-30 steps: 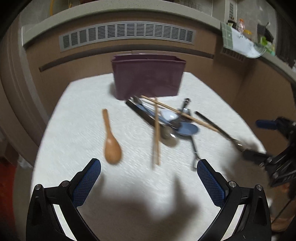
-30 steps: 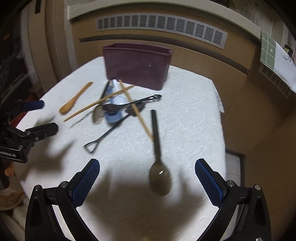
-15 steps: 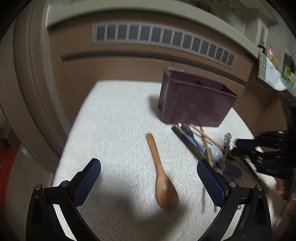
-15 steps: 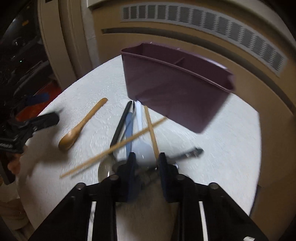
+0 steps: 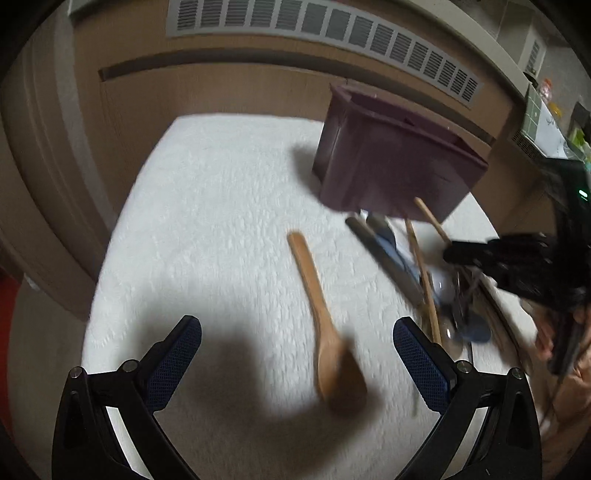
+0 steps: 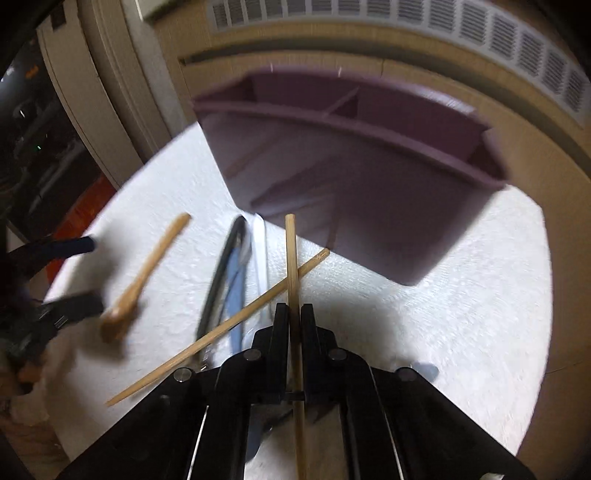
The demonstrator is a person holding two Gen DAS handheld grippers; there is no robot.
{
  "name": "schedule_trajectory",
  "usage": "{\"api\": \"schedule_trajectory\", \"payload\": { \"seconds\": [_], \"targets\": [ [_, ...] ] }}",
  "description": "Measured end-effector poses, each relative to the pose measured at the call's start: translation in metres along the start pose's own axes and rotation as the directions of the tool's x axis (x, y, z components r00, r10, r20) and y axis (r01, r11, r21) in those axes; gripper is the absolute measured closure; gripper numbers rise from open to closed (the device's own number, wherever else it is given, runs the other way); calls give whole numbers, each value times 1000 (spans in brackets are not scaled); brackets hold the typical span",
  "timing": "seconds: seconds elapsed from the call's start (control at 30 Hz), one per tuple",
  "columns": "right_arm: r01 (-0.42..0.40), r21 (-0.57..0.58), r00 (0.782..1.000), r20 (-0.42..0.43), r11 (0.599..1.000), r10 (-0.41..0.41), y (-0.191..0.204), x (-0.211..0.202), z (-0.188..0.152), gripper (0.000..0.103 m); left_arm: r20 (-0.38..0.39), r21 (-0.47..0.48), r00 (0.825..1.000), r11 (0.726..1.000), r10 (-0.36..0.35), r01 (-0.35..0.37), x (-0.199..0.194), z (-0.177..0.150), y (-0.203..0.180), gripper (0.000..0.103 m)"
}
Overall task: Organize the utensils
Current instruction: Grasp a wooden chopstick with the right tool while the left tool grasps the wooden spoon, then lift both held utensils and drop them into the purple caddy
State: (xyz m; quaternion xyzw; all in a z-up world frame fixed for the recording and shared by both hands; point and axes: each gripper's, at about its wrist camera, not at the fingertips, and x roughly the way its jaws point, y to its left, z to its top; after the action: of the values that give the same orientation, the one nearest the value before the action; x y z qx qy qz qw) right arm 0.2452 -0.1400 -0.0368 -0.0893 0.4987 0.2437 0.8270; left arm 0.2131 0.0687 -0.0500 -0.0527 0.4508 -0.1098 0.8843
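A purple divided utensil bin [image 5: 399, 166] stands at the back of the white cloth-covered table [image 5: 221, 221]; it also shows in the right wrist view [image 6: 354, 177]. My left gripper [image 5: 297, 354] is open, low over the table, with a wooden spoon [image 5: 325, 332] lying between its fingers. My right gripper [image 6: 294, 325] is shut on a wooden chopstick [image 6: 291, 258] that points toward the bin. A second chopstick [image 6: 229, 328] lies crossed under it. A pile of dark and blue utensils [image 6: 229, 288] lies beside it. The wooden spoon [image 6: 140, 284] lies to the left.
A brown cabinet wall with a vent grille [image 5: 314, 29] runs behind the table. The right gripper [image 5: 517, 258] shows over the utensil pile [image 5: 424, 280] in the left wrist view. The left gripper [image 6: 55, 280] shows at the left in the right wrist view.
My right gripper moved in to the pile and closed on a chopstick. My left gripper swung left and down toward the wooden spoon, staying open.
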Motion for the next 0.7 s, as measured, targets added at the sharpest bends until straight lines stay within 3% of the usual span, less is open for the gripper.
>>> {"api": "schedule_trajectory", "payload": {
  "seconds": [0.03, 0.1, 0.13, 0.2, 0.27, 0.43, 0.53, 0.7],
  "targets": [
    [-13, 7, 1000, 12, 1000, 13, 0, -7, -2, 97, 6, 19, 1000, 1000, 1, -1, 2, 6, -3, 2],
    [-26, 26, 999, 32, 999, 25, -2, -16, -6, 97, -4, 51, 1000, 999, -4, 5, 10, 22, -10, 26],
    [-26, 31, 999, 44, 999, 24, -2, -17, -7, 97, -37, 68, 999, 998, -17, 19, 18, 30, -14, 31],
    [-17, 39, 998, 68, 999, 15, -2, -24, -8, 97, -114, 72, 993, 997, -20, 28, 38, 44, -17, 55],
    [-27, 58, 996, 83, 998, 22, -4, -29, -11, 97, -188, 71, 982, 997, 14, 0, 57, 52, -16, 67],
    [-30, 78, 993, 119, 997, 20, -10, -46, -18, 97, -212, 148, 972, 987, 101, -70, 69, 55, -27, 70],
    [-41, 100, 990, 135, 994, 27, -11, -52, -21, 97, -173, 150, 980, 986, 100, -74, 67, 52, -33, 86],
    [-6, 113, 981, 192, 994, -16, -4, -73, -29, 97, -39, 86, 999, 996, -25, 29, 33, 36, -48, 91]
  ]
}}
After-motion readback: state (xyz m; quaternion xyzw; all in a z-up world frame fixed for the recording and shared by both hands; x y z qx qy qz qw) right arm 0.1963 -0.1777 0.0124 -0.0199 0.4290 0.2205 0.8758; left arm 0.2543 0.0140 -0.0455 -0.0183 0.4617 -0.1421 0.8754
